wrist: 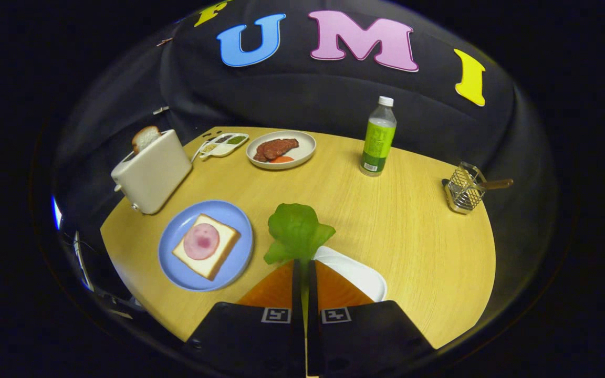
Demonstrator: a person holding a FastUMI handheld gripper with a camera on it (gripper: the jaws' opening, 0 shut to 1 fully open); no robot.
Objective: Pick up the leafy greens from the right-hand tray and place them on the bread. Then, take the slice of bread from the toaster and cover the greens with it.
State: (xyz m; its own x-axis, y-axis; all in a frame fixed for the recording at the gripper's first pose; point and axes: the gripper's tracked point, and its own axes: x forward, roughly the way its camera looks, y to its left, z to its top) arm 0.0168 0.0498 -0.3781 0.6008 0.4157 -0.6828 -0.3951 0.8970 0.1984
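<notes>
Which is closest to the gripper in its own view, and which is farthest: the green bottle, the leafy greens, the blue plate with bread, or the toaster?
1. Leafy greens: pinched between the fingers of the gripper, just ahead.
2. Blue plate with bread: beside the greens, left of the fingers.
3. Toaster: beyond the plate, far left.
4. Green bottle: far across the table, right of the fingers.

body: gripper housing, black and blocky
markers: one square black-and-white tag on each half
fingers: two narrow tapering wedges
</notes>
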